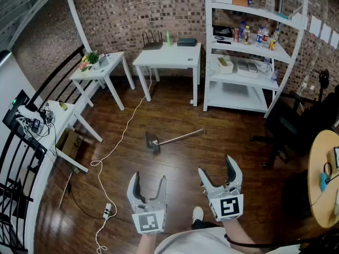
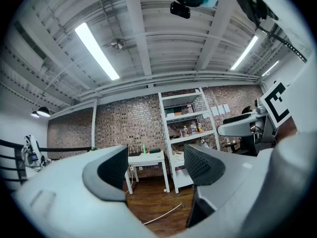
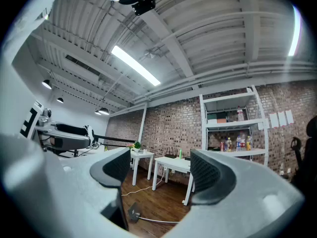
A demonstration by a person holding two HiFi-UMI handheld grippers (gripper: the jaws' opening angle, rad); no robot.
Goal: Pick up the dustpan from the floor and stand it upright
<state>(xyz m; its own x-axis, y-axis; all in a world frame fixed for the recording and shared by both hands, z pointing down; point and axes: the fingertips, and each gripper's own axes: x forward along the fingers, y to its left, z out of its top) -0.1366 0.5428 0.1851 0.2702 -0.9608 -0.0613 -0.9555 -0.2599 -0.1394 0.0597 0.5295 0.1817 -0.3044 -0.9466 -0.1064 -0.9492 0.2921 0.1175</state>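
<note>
The dustpan lies flat on the wooden floor in the head view, its dark pan to the left and its long pale handle stretching right. The right gripper view shows the dustpan low between the jaws, far off. Only the handle shows in the left gripper view. My left gripper and right gripper hover side by side nearer than the dustpan, well short of it. Both stand open with nothing between their fingers.
A white cable runs across the floor to a power strip at the left. White tables and a shelf unit line the brick wall. An office chair and round wooden table stand right. My shoe shows below.
</note>
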